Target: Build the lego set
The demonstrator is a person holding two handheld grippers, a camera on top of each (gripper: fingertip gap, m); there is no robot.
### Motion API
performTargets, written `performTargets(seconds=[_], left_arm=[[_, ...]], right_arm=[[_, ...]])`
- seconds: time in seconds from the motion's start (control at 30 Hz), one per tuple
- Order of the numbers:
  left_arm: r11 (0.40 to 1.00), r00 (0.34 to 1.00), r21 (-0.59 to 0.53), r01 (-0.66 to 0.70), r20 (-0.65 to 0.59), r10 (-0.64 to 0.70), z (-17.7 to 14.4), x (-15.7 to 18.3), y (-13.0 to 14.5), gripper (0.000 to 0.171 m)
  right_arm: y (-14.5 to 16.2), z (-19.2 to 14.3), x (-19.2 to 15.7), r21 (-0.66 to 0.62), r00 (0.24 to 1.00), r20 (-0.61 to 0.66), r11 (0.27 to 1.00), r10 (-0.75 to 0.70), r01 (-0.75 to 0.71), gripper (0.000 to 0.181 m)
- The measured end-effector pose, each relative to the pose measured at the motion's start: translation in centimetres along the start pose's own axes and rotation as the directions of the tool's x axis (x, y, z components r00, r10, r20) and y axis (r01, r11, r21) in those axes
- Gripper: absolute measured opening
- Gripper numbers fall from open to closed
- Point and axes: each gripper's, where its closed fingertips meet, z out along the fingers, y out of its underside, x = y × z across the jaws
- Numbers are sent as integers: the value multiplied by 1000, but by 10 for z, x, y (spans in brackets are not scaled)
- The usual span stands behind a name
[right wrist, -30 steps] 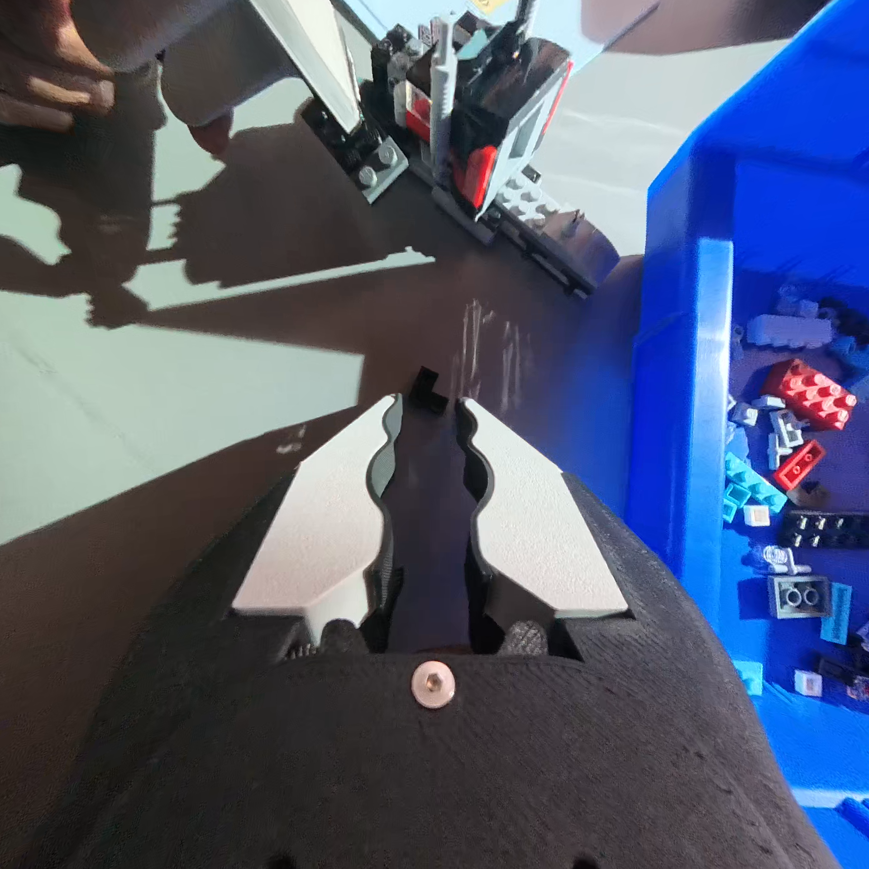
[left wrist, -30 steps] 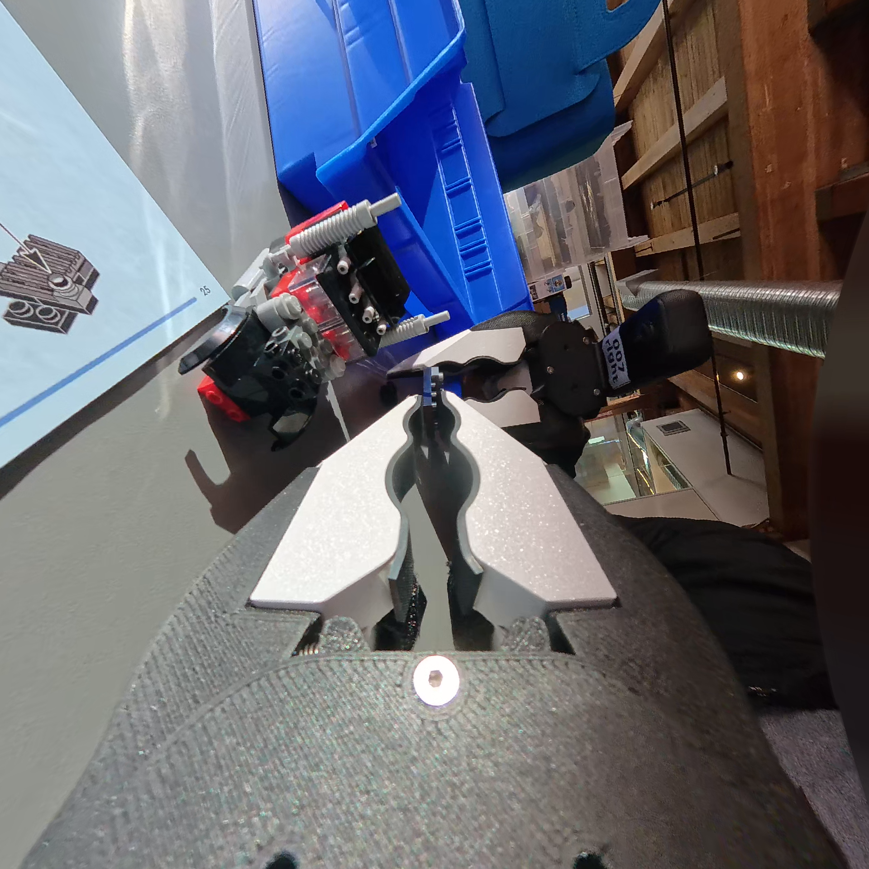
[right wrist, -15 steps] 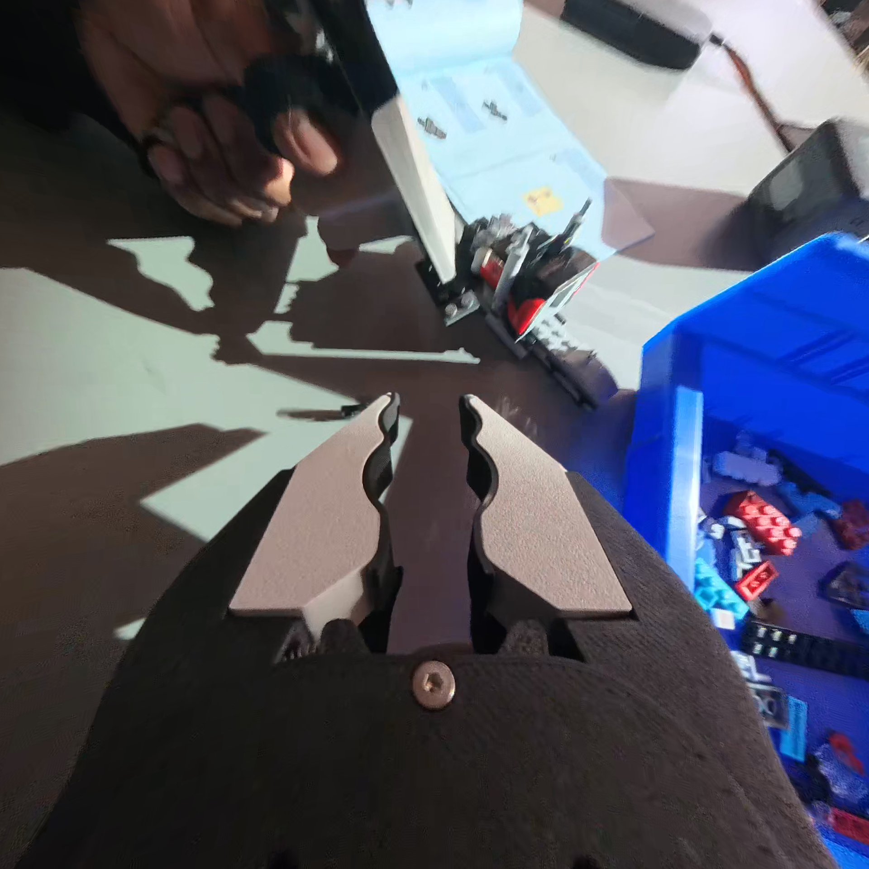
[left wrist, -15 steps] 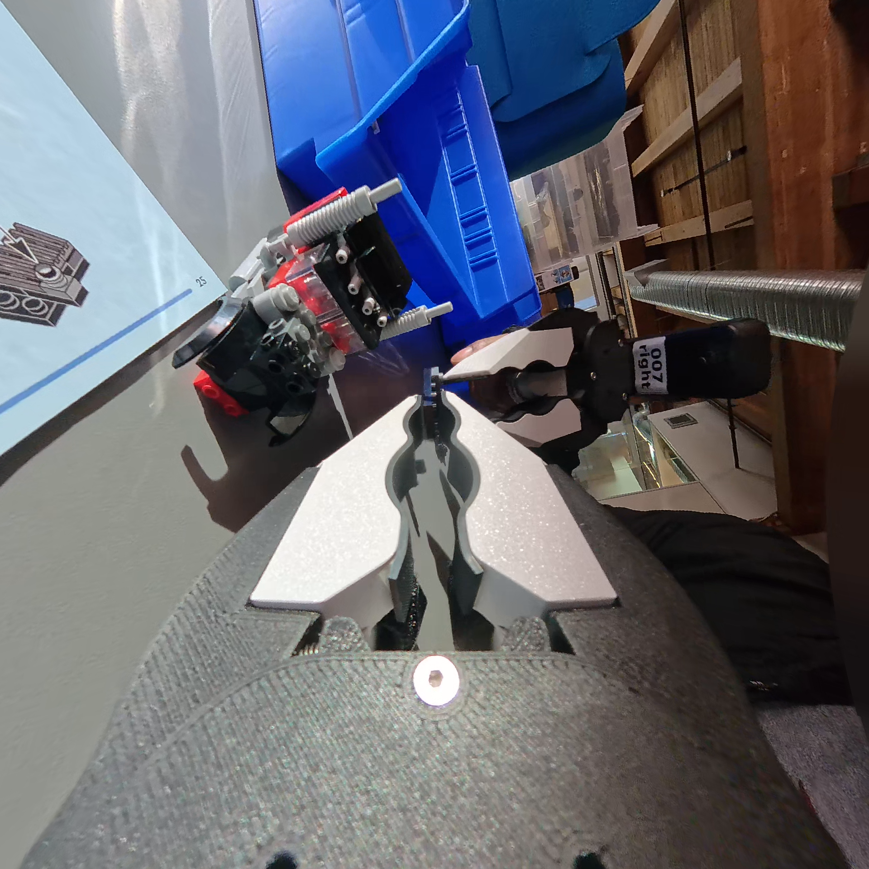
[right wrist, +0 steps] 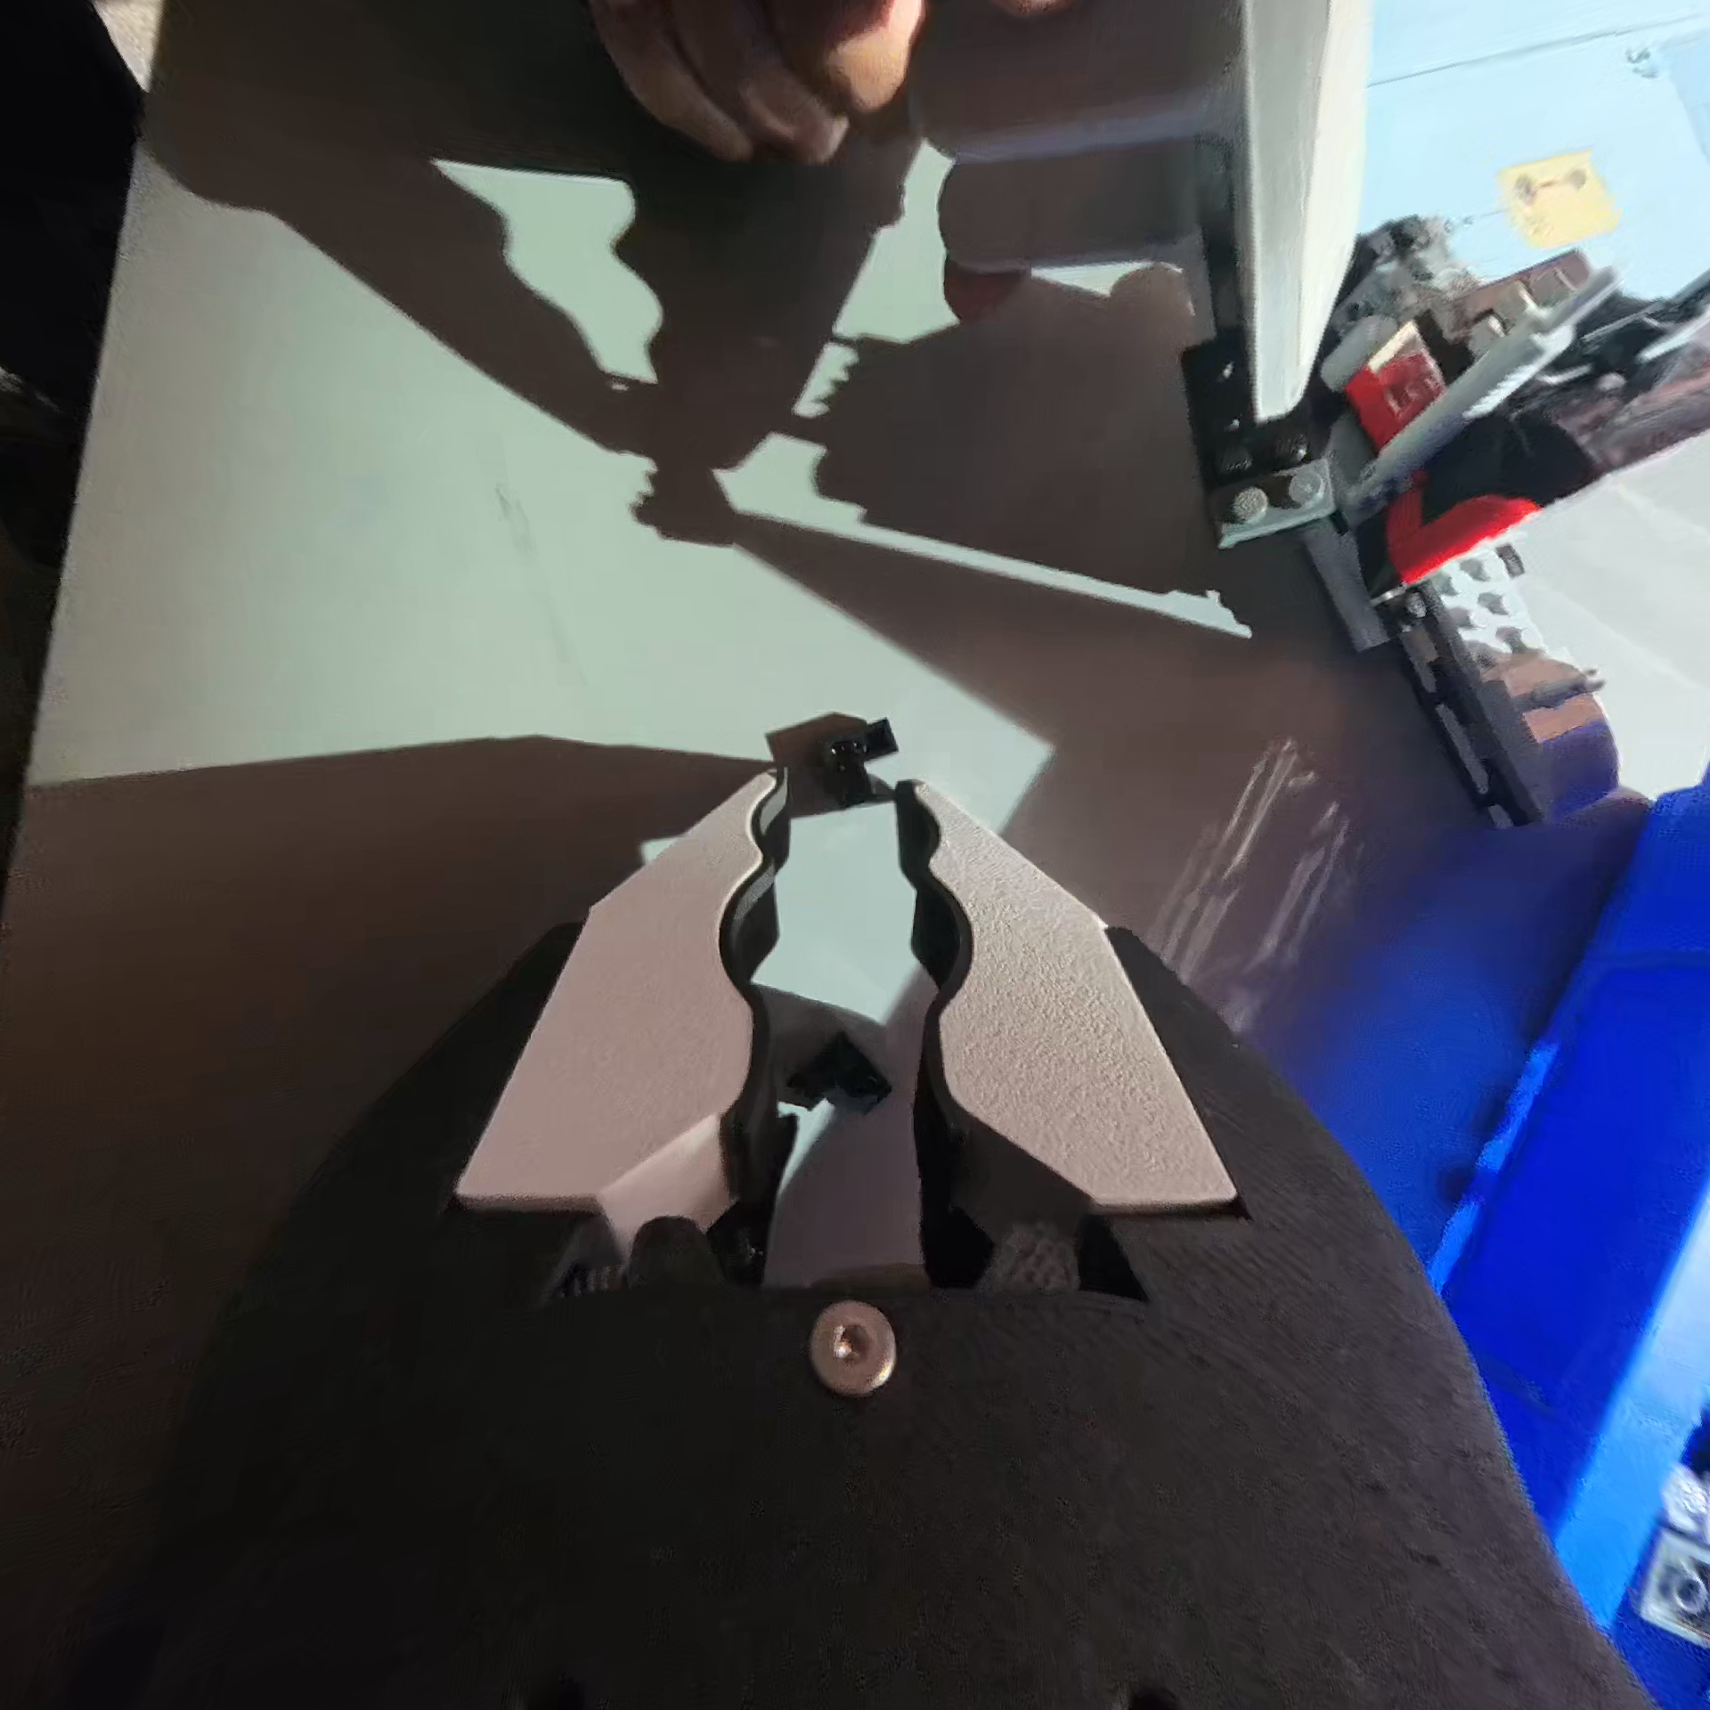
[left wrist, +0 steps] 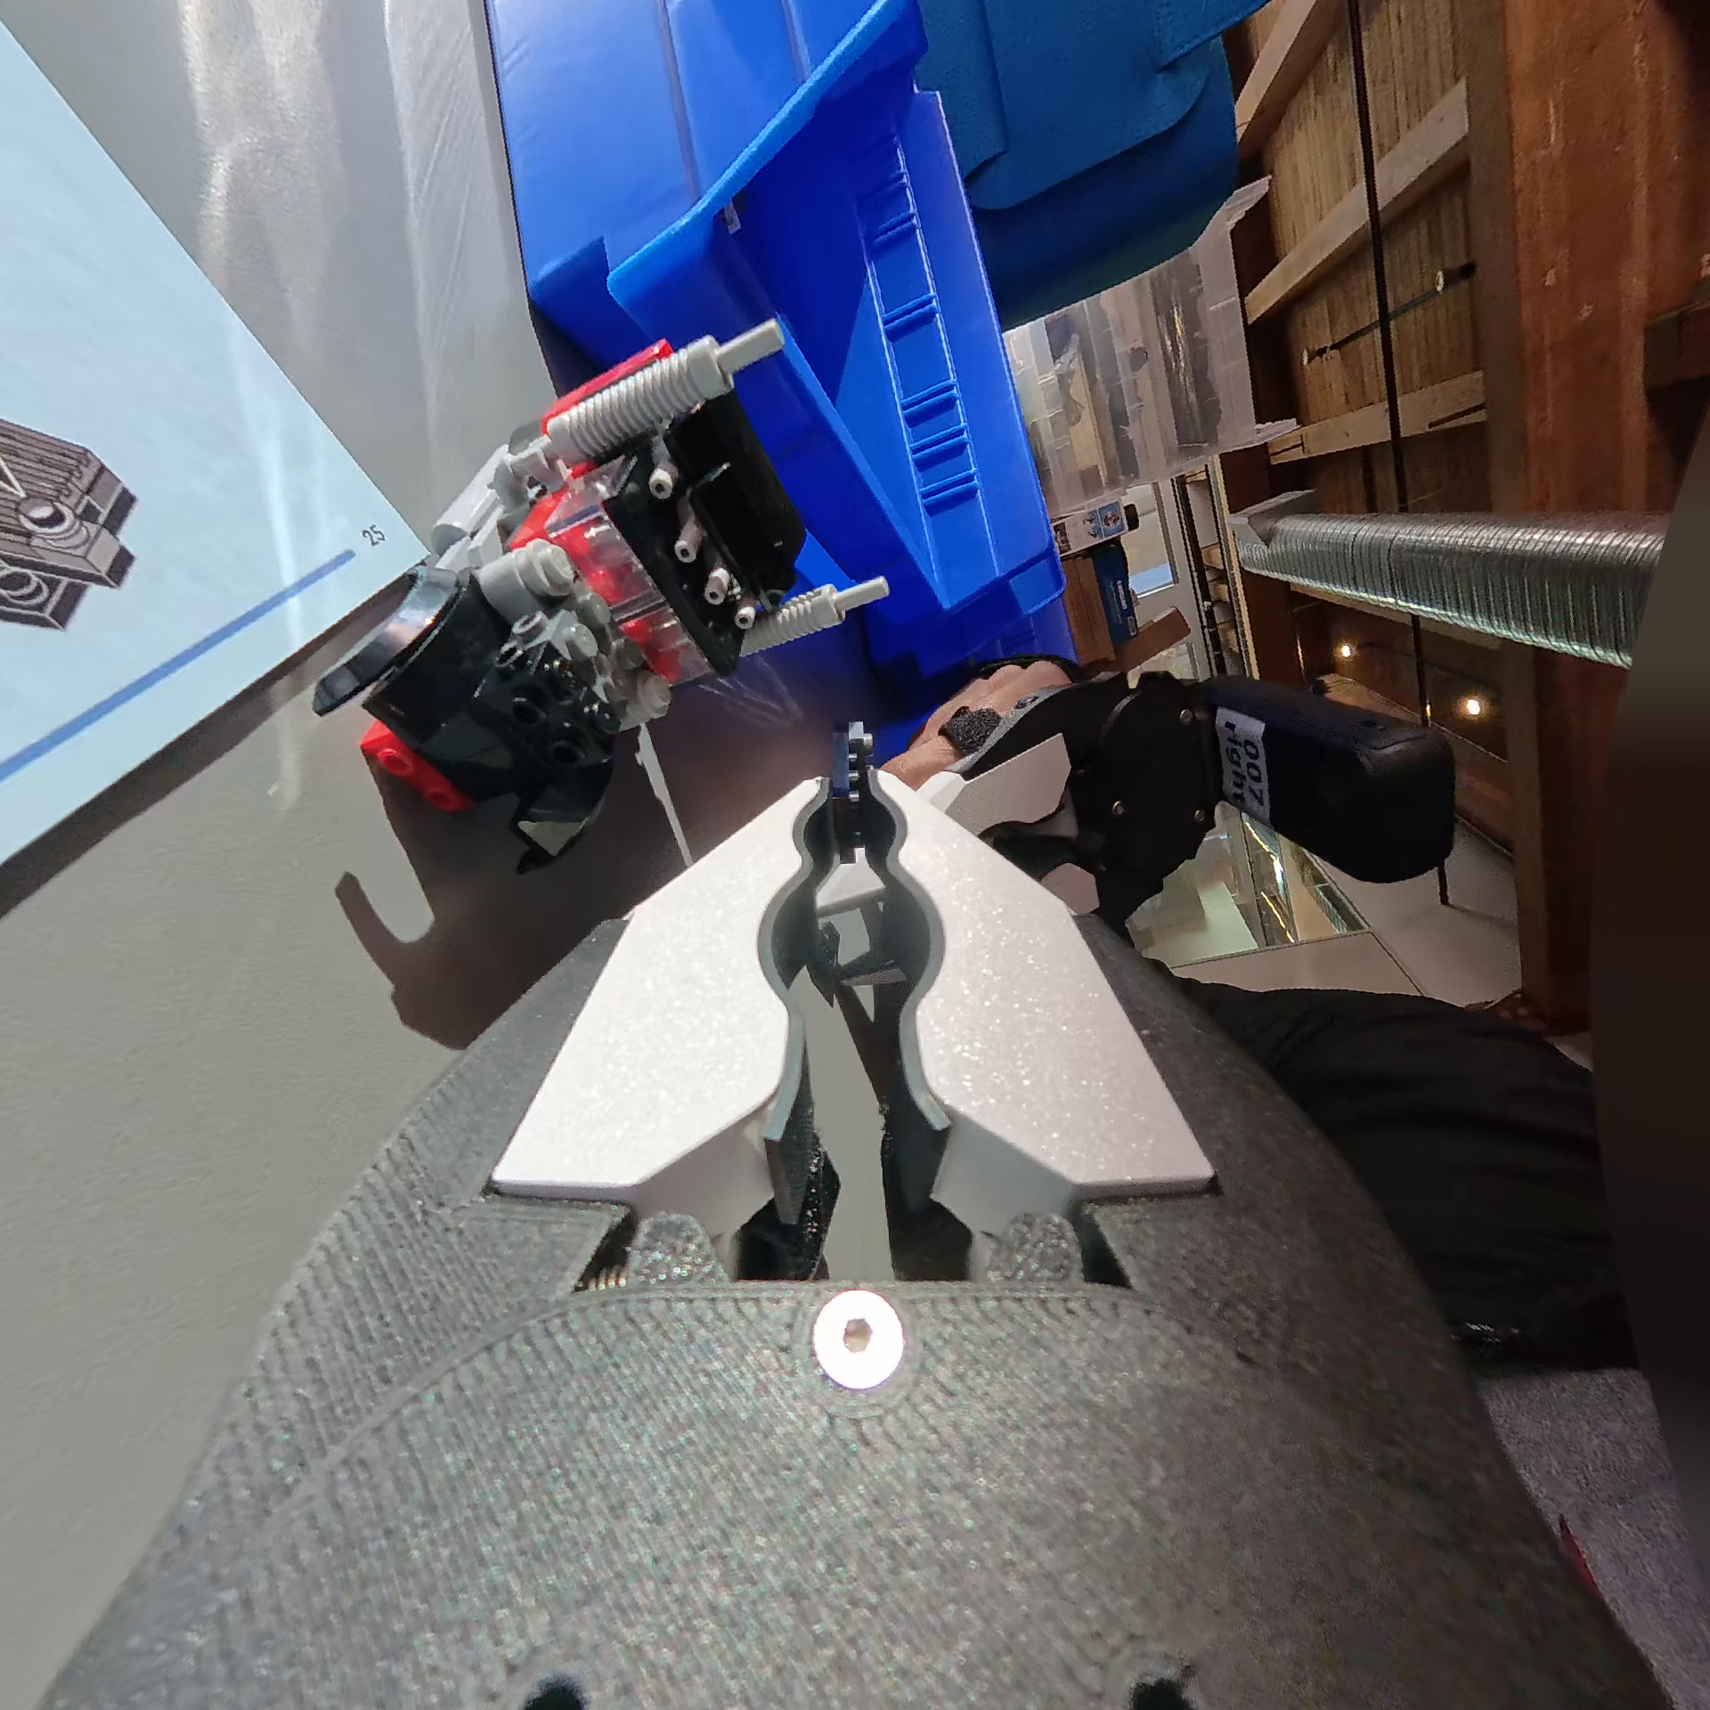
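The part-built Lego model (left wrist: pixel 574 629), black, red and grey, lies on the grey table beside the blue bin; it also shows in the right wrist view (right wrist: pixel 1480 463). My left gripper (left wrist: pixel 847 796) is shut on a thin dark plate (left wrist: pixel 849 759), held edge-on just right of the model. In the right wrist view that plate (right wrist: pixel 1221 416) carries a grey piece at its end. My right gripper (right wrist: pixel 840 794) is open, low over the table, with a small black piece (right wrist: pixel 847 754) lying just past its tips. Another small black piece (right wrist: pixel 837 1078) shows through the gap between the fingers.
The blue bin (left wrist: pixel 833 324) of loose bricks stands right of the model and fills the right edge of the right wrist view (right wrist: pixel 1619 1018). The open instruction booklet (left wrist: pixel 139 416) lies left of the model. A hand (right wrist: pixel 759 83) holds the left gripper. About 9 cm separates my left fingertips from my right.
My right gripper rose away from the table, then came back down to the left, and now sits behind the small black piece. My left gripper kept its hold and barely moved.
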Motion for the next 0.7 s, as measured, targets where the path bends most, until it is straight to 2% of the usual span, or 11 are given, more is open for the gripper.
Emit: performTargets(seconds=[0.07, 0.17, 0.3, 0.37, 0.5, 0.7], left_arm=[[1000, 1000, -7, 2, -2, -2, 0, 0, 1, 5], [1000, 1000, -23, 6, -8, -7, 2, 1, 4, 5], [1000, 1000, -31, 4, -11, -4, 3, 2, 6, 5], [999, 1000, -43, 6, -14, -7, 4, 3, 8, 5], [997, 1000, -75, -19, -20, 18, 6, 6, 15, 5], [996, 999, -90, -25, -32, 22, 8, 8, 18, 5]], right_arm=[[-4, 1, -3, 19, 1000, 13, 1000, -2, 1, 10], [-9, -1, -3, 55, 1000, 20, 998, -2, 0, 10], [-32, -10, 2, 205, 985, 93, 966, 142, -159, 10], [-41, -13, 8, 270, 968, 120, 931, 220, -245, 10], [-62, -21, 13, 371, 894, 258, 817, 365, -441, 10], [-60, -23, 36, 412, 830, 260, 720, 494, -558, 9]])
